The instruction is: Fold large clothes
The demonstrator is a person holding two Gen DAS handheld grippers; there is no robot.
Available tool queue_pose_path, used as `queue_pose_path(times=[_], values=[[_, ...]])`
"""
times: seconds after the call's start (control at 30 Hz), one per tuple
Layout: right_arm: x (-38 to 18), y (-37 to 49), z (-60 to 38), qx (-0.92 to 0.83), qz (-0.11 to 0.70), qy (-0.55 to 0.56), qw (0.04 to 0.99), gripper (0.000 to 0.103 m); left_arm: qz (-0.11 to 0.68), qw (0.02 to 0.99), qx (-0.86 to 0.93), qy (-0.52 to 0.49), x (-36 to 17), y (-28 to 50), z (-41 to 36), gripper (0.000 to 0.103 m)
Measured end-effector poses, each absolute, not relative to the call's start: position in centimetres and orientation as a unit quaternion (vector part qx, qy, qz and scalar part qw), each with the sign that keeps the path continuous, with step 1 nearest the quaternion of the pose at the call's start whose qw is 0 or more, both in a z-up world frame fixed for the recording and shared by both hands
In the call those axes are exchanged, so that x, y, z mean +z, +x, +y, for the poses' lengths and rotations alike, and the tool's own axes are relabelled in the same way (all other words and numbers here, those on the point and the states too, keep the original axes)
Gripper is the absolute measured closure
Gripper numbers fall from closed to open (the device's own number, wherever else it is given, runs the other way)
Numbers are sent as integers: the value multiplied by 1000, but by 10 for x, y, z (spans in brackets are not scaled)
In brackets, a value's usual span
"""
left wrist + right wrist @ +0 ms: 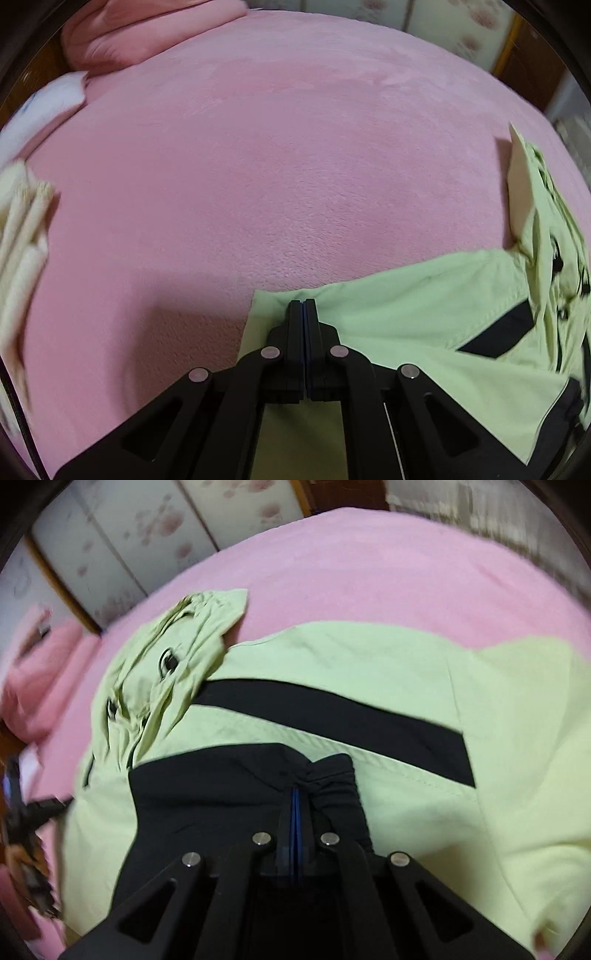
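A light green jacket (424, 295) with black panels lies spread on a pink blanket (258, 147). Its crumpled hood (546, 229) is at the right edge of the left wrist view. My left gripper (303, 303) is shut, its tips pinching the jacket's near-left green edge, which puckers there. In the right wrist view the jacket (369, 657) fills the middle, with a black stripe (332, 709) across it and the hood (177, 657) at upper left. My right gripper (297, 790) is shut on a bunched black sleeve end (332, 786) folded over the jacket's body.
A pink folded cover (129, 33) and a white cloth (48, 99) lie at the blanket's far left. Cream folded items (22, 229) sit at the left edge. Flower-patterned wardrobe doors (129, 535) stand behind the bed. A dark blurred shape (26, 819) shows at the left rim.
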State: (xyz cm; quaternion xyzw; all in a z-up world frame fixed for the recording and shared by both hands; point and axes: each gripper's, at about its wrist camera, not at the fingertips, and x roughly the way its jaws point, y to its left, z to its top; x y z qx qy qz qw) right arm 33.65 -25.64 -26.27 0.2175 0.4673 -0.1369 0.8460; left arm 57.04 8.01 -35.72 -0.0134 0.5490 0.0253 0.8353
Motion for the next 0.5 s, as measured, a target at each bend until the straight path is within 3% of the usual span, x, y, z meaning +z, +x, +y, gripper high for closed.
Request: queue_pose_path(times=[0.13, 0.27, 0.37, 0.5], values=[[-247, 356, -222, 4, 445, 310, 840, 103, 553, 832, -7, -46, -338, 556, 65, 102], [-271, 394, -145, 135, 494, 353, 783, 103, 579, 806, -65, -105, -324, 527, 53, 102], [-298, 409, -105, 147, 543, 345, 751, 103, 603, 787, -77, -110, -335, 495, 29, 102], [-297, 412, -112, 121, 542, 303, 775, 103, 613, 782, -20, -110, -359, 477, 45, 102]])
